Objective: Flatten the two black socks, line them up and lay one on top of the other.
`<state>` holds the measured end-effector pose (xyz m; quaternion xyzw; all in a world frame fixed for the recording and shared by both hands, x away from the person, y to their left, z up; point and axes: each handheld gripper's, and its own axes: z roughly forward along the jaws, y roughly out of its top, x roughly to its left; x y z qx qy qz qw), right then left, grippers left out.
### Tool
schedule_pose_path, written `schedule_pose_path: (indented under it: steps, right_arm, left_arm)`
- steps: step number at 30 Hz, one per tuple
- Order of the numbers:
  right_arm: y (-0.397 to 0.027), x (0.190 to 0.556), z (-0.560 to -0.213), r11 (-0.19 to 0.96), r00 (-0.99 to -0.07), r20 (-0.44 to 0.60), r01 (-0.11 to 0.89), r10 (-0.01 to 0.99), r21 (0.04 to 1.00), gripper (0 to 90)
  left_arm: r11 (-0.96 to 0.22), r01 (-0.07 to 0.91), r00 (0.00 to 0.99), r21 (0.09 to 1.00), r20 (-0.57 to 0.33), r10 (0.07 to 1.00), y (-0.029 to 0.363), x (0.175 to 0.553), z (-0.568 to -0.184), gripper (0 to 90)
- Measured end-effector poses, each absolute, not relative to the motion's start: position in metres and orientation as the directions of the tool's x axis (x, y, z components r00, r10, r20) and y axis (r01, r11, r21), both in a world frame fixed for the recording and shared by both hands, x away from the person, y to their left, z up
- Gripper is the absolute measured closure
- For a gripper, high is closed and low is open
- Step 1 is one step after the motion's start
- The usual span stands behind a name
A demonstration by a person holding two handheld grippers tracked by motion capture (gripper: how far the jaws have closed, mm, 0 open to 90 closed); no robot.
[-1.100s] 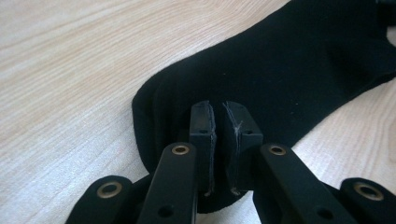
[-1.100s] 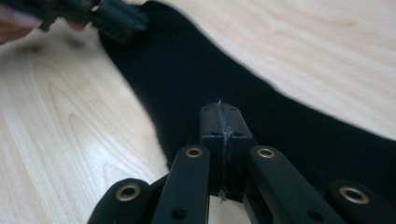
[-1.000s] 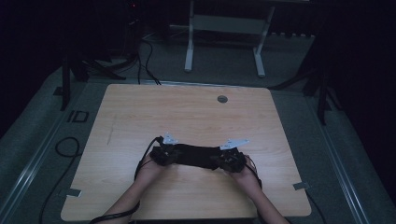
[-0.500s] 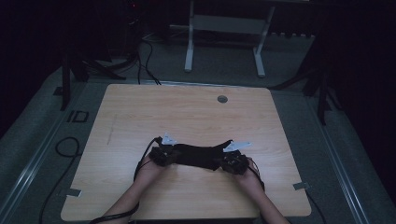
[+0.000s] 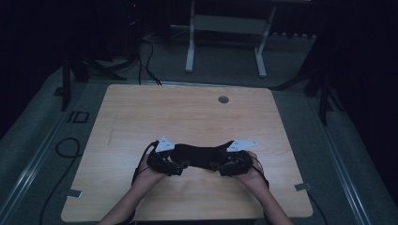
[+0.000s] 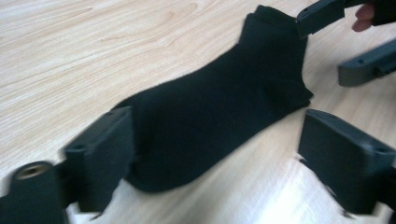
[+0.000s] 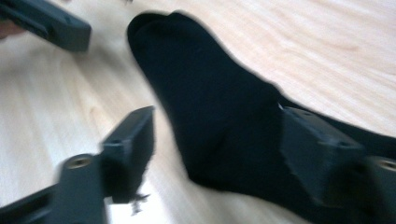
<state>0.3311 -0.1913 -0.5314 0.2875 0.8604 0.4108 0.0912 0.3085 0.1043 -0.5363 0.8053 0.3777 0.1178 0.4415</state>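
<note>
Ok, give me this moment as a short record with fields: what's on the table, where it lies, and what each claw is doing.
item: black sock, lying flat
surface: wooden table
sock position: near edge of the table, between the two hands
left claw: open, jaws either side of one end of the sock
right claw: open, jaws either side of the other end
grip: neither claw closed on the sock
other: small round fitting near the far edge of the table

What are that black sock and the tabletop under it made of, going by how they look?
The black sock looks like soft knitted fabric, matte: its surface is dull and faintly fuzzy, with limp edges lying flat. The fibre itself cannot be told. The table looks like pale wood or a wood-look laminate: light grain lines run across it, and a smooth, slightly shiny finish catches light near the left gripper.
</note>
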Motion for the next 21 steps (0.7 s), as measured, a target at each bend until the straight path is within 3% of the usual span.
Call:
schedule_pose_path:
  steps: [2,6,14,21]
  right_arm:
    - [-0.191,0.328,-0.532,0.479,-0.82,0.078,0.406,0.568,0.779,18.4]
    - [-0.192,0.325,-0.534,0.479,-0.814,0.016,0.358,0.581,0.802,12.5]
    - [-0.21,0.32,-0.535,0.478,-0.797,-0.021,0.341,0.603,0.809,12.6]
    - [-0.229,0.318,-0.536,0.467,-0.778,-0.023,0.353,0.628,0.811,12.5]
  left_arm:
    - [-0.32,0.51,0.68,0.798,-0.147,0.718,0.106,0.306,-0.538,2.8]
    - [-0.336,0.484,0.691,0.808,-0.117,0.713,0.111,0.297,-0.544,2.4]
    - [-0.311,0.419,0.688,0.853,-0.074,0.722,0.126,0.285,-0.55,2.4]
    - [-0.272,0.422,0.685,0.865,-0.108,0.72,0.141,0.279,-0.554,2.4]
